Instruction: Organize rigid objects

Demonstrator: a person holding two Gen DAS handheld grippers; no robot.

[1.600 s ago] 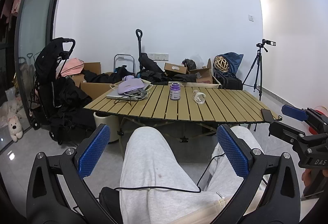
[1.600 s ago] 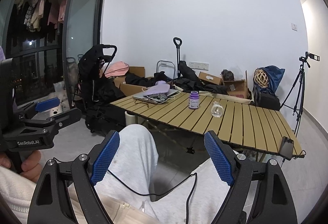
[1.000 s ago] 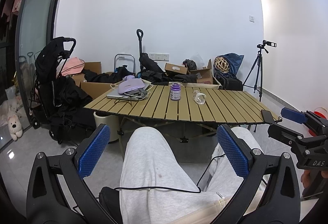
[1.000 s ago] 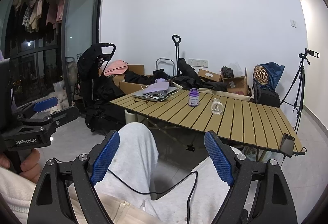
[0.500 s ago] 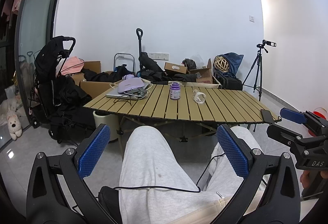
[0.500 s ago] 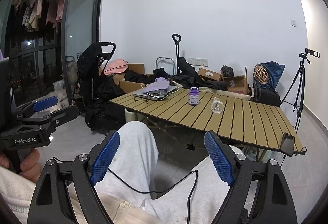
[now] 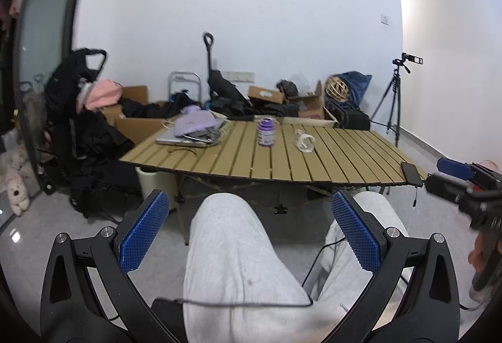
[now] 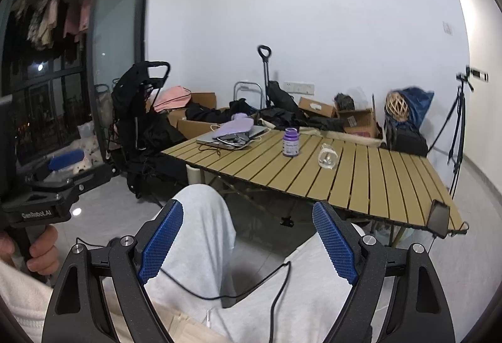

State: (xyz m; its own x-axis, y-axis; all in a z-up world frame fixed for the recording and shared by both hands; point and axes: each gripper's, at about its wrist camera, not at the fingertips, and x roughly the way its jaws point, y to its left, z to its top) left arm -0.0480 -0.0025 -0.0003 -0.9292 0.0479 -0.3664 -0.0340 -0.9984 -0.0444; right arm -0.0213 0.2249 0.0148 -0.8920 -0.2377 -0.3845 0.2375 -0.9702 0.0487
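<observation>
- While both grippers hang over my lap, I read the left gripper (image 7: 251,236) as spread wide and empty, and the right gripper (image 8: 248,244) likewise released, nothing between its blue pads (image 8: 161,244)
- Ahead of both, well apart and higher, stands the slatted table (image 7: 345,161)
- On it the purple bottle (image 7: 266,132) stands upright, long axis vertical, cap up
- Just to its right the clear glass jar (image 7: 303,140) lies on its side, long axis running roughly across the slats; which end is the mouth I cannot tell
- I judge the right gripper marginally nearer the jar, the left nearer the bottle; both need a forward, upward reach
</observation>
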